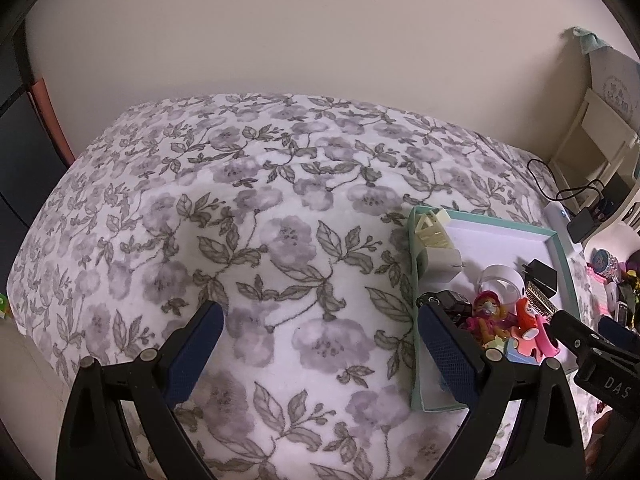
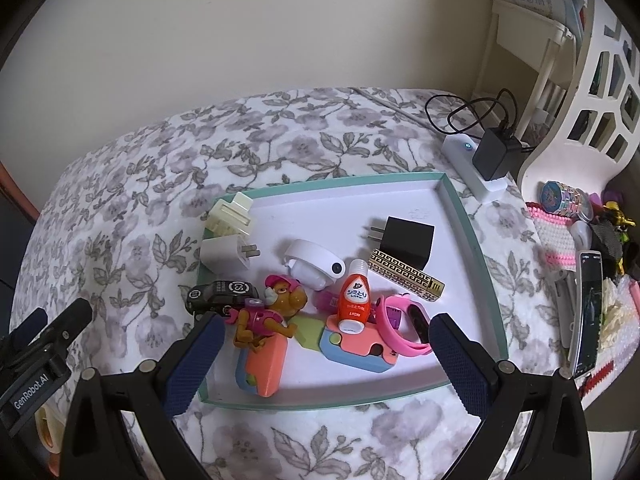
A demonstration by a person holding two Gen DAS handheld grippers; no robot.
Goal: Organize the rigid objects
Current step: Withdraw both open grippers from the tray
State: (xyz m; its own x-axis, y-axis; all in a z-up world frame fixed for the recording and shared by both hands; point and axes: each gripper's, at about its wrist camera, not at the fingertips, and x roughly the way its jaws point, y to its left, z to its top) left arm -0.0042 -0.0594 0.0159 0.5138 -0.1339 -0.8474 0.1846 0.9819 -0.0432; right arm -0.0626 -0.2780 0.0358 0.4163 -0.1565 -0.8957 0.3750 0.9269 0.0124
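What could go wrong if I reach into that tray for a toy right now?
The toys are piled tightly: the orange bottle stands upright on the coral block and may tip if bumped. The pink watch leans against that pile, so it could get dragged along. The tray sits on a soft blanket, so pressing down might tilt it.

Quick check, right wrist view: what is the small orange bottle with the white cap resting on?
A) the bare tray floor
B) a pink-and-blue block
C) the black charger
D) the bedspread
B: the orange bottle lies with its cap end on top of the pink-and-blue block inside the tray, apart from the black charger.
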